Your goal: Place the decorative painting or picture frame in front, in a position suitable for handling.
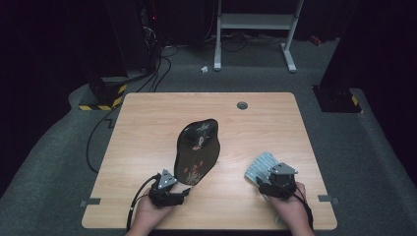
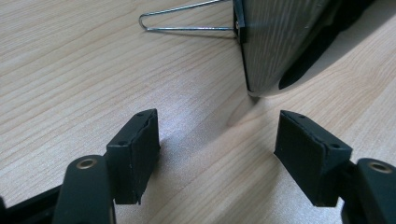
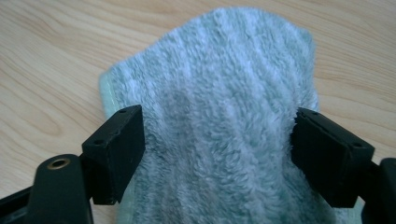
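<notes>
A glossy black plate painted with flowers stands tilted on a wire stand in the middle of the wooden table. My left gripper sits just in front of the plate's near edge. In the left gripper view this gripper is open with bare wood between its jaws, and the plate's rim hangs ahead at the upper right. At the right lies a grey-green striped cloth. My right gripper has both pads against the sides of the humped cloth.
A round cable hole sits near the table's far edge. Beyond the table stand a white desk frame, a yellow-and-black striped base and floor cables. Bare wood stretches along the table's left side.
</notes>
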`<state>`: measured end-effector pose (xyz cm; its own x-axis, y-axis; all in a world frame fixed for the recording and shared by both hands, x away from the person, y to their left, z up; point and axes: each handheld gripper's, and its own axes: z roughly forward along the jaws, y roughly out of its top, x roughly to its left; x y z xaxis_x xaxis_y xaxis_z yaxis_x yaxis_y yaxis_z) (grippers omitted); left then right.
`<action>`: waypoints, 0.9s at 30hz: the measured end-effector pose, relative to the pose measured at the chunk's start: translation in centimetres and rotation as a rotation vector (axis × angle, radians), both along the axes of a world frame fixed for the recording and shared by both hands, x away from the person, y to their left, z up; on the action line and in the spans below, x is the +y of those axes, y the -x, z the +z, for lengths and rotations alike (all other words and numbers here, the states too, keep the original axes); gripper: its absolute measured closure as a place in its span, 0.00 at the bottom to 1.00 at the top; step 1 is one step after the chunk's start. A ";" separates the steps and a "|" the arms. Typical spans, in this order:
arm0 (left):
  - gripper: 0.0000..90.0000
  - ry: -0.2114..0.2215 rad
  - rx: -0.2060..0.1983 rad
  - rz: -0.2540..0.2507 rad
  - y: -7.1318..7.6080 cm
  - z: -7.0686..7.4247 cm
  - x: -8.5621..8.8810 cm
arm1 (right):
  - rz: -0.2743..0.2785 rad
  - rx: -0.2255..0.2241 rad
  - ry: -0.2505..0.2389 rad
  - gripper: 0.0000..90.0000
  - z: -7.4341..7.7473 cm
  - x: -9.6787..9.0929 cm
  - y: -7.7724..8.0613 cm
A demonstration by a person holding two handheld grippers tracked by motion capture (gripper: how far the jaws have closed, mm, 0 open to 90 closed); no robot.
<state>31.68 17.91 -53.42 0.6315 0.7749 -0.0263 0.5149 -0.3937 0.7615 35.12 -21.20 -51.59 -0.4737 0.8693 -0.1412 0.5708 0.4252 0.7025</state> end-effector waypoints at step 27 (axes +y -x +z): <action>0.38 -0.012 -0.004 -0.006 0.0 0.0 -0.1 | -0.058 -0.031 -0.002 0.41 -0.9 -1.3 -0.3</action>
